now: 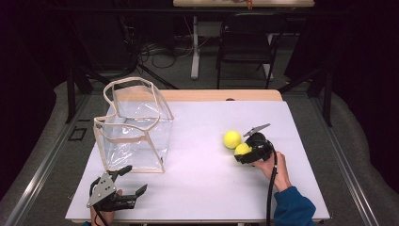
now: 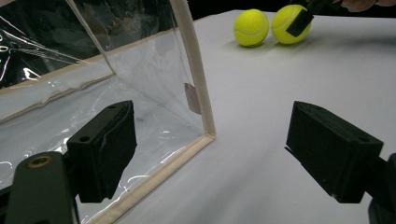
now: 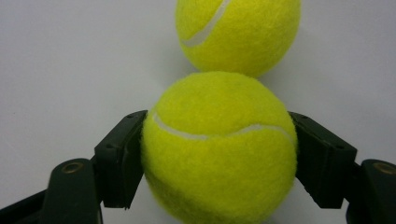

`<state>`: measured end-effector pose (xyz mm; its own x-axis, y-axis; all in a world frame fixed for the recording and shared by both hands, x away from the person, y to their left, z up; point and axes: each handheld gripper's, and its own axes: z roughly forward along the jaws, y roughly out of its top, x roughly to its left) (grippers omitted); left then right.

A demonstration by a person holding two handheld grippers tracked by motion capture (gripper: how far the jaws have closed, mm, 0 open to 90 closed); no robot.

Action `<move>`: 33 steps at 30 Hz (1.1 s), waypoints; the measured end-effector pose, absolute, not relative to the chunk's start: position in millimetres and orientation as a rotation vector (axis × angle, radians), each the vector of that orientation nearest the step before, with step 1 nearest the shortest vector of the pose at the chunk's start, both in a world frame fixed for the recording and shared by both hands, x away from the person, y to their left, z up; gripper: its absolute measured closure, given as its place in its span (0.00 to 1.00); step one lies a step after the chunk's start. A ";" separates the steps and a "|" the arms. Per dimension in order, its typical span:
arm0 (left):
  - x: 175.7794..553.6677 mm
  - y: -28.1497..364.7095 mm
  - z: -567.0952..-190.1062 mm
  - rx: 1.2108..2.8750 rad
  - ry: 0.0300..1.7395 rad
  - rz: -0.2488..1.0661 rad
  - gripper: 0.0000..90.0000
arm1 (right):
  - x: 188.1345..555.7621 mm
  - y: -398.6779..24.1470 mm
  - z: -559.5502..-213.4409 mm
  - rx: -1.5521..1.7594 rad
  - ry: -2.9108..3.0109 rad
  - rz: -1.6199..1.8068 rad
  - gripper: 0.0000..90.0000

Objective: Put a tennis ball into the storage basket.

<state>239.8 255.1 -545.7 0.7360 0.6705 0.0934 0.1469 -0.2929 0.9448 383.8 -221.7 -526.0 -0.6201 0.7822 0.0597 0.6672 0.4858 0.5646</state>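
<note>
The right gripper (image 3: 219, 158) pinches a yellow tennis ball (image 3: 219, 149), one black pad pressed flat on each side at the ball's widest part. In the high view this held ball (image 1: 242, 149) sits toward the right edge of the table (image 1: 202, 188), and a second tennis ball (image 1: 232, 139) lies just beyond it, touching or nearly so. The left gripper (image 1: 124, 186) hovers near the front left corner with its jaws spread wide and nothing between them, pointed at the clear bag (image 1: 134, 127).

The ball should be light, with a felt cover that gives the pads plenty of friction, and springy enough to take a firm squeeze. A hold across the middle, as here, looks the safest; one nearer the top or bottom would likely squirt it out. Released on the table, it will probably roll.

The bag stands open-topped near the left edge, its thin floppy plastic walls edged in beige trim. The tabletop is smooth, pale and flat. Beyond the far edge the room is dark, with a black chair (image 1: 247, 40), a table leg and cables on the floor.
</note>
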 end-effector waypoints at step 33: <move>240.1 255.7 -546.1 1.827 0.641 0.581 0.18 | 368.3 -206.6 -511.1 1.157 2.566 0.854 0.29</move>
<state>240.1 255.7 -546.1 0.7371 0.6700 0.0879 0.1524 -0.2916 0.9443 368.3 -206.6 -511.1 -0.6740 0.7368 0.0530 0.6215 0.5268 0.5798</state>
